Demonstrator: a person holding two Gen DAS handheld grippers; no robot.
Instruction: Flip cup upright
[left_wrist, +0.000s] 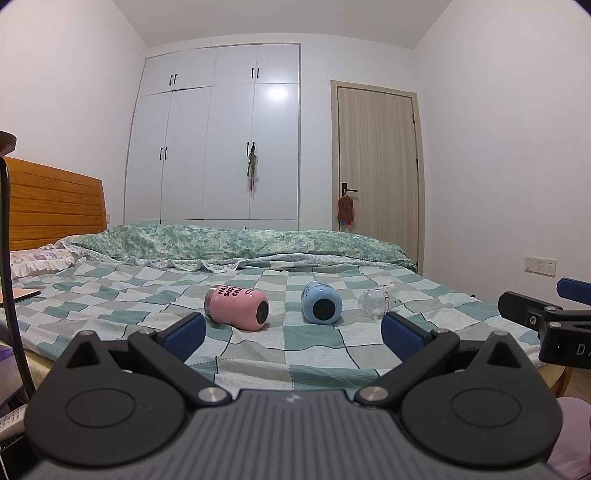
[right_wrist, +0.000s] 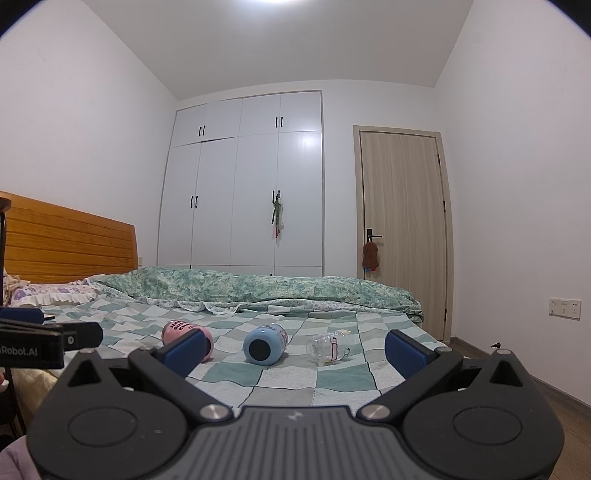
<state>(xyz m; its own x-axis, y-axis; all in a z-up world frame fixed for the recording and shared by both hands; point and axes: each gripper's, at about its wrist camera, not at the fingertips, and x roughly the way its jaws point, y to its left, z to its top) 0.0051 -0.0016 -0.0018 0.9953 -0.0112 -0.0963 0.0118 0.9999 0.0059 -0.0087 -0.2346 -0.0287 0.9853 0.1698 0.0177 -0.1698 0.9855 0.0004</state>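
Observation:
Three cups lie on their sides on the checked bedspread (left_wrist: 314, 343): a pink cup (left_wrist: 236, 307) with black lettering at left, a blue cup (left_wrist: 320, 302) in the middle, and a clear glass cup (left_wrist: 376, 301) at right. In the right wrist view the pink cup (right_wrist: 177, 332) is partly hidden behind a finger, with the blue cup (right_wrist: 265, 344) and the clear cup (right_wrist: 327, 346) beside it. My left gripper (left_wrist: 293, 330) is open and empty, short of the cups. My right gripper (right_wrist: 295, 349) is open and empty, also short of them.
A folded green quilt (left_wrist: 240, 243) lies across the far side of the bed. A wooden headboard (left_wrist: 51, 210) and a pillow (left_wrist: 37, 260) are at left. A white wardrobe (left_wrist: 218, 147) and a door (left_wrist: 376, 166) stand behind. The right gripper's body (left_wrist: 546, 321) shows at the left view's right edge.

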